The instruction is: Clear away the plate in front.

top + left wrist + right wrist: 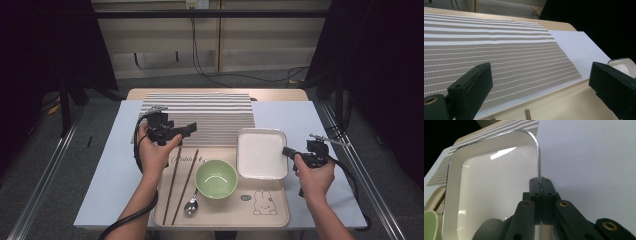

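A white square plate (261, 152) (494, 182) with a metal rim sits at the far right of a beige tray (225, 212). My right gripper (286, 151) (539, 181) is shut on the plate's right rim. The rim runs straight between its two black jaws. My left gripper (184, 131) (541, 87) is open and holds nothing. It hovers over the tray's far left corner and points right, toward the plate (624, 63). A brown-and-white striped placemat (210, 112) (486, 55) lies just behind the tray.
On the tray are a green bowl (216, 178) (429, 225), two dark chopsticks (180, 185) and a metal spoon (191, 205). A rabbit drawing marks the tray's near right. A white sheet (110, 170) (586, 157) covers the table around it. Cables trail from both grippers.
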